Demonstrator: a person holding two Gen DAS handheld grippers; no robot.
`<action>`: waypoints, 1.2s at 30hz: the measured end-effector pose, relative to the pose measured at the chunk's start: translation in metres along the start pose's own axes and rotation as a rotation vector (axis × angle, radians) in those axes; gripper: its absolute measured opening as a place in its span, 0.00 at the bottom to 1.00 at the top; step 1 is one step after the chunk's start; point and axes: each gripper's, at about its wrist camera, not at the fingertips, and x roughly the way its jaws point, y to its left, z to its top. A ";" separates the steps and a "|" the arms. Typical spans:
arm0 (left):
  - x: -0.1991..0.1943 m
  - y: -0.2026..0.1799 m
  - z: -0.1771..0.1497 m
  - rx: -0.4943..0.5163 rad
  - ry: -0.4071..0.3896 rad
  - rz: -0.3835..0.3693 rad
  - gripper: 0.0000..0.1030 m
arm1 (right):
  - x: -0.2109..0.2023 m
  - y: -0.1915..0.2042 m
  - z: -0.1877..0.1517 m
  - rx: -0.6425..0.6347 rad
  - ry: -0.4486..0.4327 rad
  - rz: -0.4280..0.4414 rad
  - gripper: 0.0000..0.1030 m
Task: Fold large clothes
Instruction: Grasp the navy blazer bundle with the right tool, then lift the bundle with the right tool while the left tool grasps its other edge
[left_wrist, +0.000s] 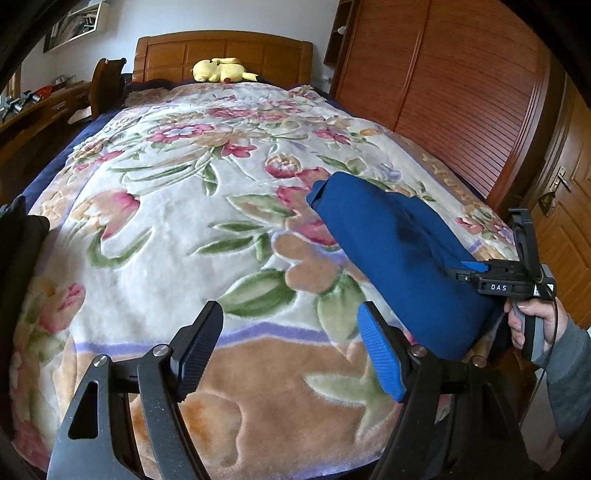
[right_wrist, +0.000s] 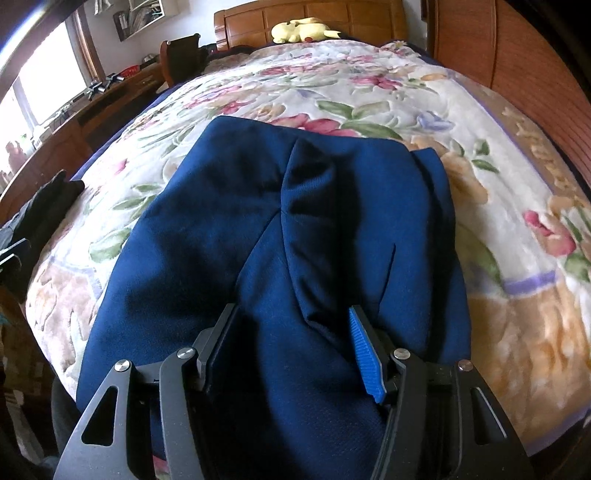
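Observation:
A dark blue garment (right_wrist: 258, 236) lies bunched on the floral blanket (right_wrist: 517, 280) near the foot of the bed, at its right side. My right gripper (right_wrist: 291, 347) is open, its jaws wide apart with the blue cloth lying between them. In the left wrist view the garment (left_wrist: 399, 251) sits at the right, and the right gripper (left_wrist: 476, 275) reaches onto it from the right, held by a hand. My left gripper (left_wrist: 290, 339) is open and empty above the bare blanket (left_wrist: 177, 206), left of the garment.
A yellow plush toy (left_wrist: 221, 69) lies by the wooden headboard (left_wrist: 225, 48). A wooden wardrobe (left_wrist: 454, 85) runs along the bed's right side. A desk (right_wrist: 103, 96) and chair (right_wrist: 181, 55) stand at the left. Dark clothes (right_wrist: 48, 199) lie at the bed's left edge.

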 end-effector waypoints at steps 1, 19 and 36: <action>0.001 0.000 -0.001 0.001 0.002 0.001 0.74 | 0.001 -0.002 0.000 0.011 0.003 0.010 0.58; 0.001 -0.014 -0.005 0.011 0.011 -0.030 0.74 | -0.061 -0.003 -0.009 0.011 -0.150 0.042 0.12; 0.032 -0.085 0.017 0.123 0.022 -0.081 0.74 | -0.078 -0.059 -0.066 0.057 -0.133 -0.080 0.38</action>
